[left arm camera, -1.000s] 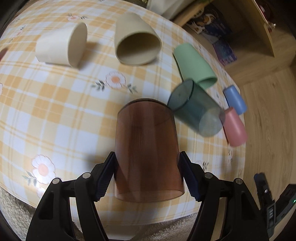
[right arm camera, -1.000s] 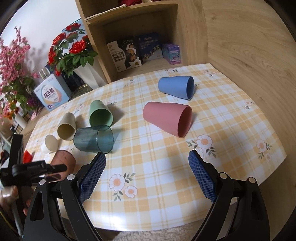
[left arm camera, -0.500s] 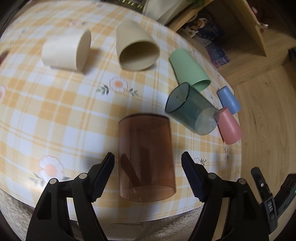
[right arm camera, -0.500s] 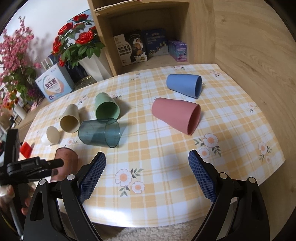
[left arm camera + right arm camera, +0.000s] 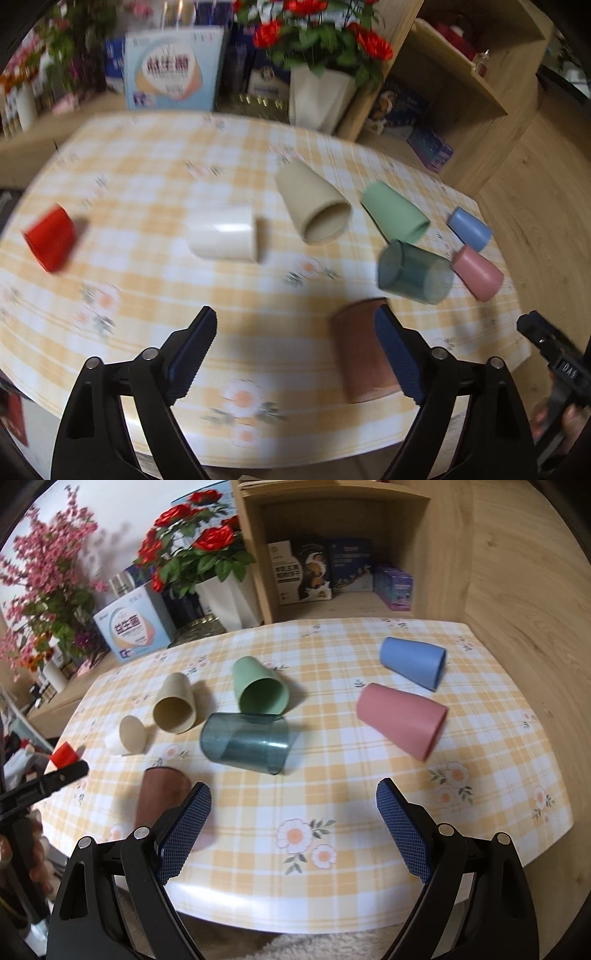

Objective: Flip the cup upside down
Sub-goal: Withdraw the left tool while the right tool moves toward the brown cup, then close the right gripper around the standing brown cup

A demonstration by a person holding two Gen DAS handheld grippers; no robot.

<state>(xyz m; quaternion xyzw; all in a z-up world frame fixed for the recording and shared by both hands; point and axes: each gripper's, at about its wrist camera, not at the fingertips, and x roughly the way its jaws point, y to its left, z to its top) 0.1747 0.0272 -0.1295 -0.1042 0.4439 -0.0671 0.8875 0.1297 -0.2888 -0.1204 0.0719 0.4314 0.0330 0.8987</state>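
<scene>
A brown translucent cup [image 5: 360, 350] stands upside down near the table's front edge, behind my left gripper's right finger; it also shows in the right wrist view [image 5: 160, 797]. My left gripper [image 5: 295, 354] is open and empty, to the left of that cup. My right gripper [image 5: 293, 830] is open and empty above the front of the table. A teal translucent cup [image 5: 245, 742] lies on its side near the middle. Green [image 5: 260, 690], beige [image 5: 175, 705], cream [image 5: 127, 734], pink [image 5: 400, 718] and blue [image 5: 412, 661] cups lie on their sides. A red cup [image 5: 50, 238] sits at the far left.
The table has a yellow checked cloth [image 5: 332, 775]. Behind it stand a white vase of red roses [image 5: 225, 598], a blue-white box [image 5: 133, 627] and a wooden shelf with boxes [image 5: 332, 572]. A wooden wall [image 5: 524, 590] is to the right.
My left gripper let go of the brown cup, opened wide and swung left and back. The brown cup stays standing on the table. The right gripper moved slightly closer to the table.
</scene>
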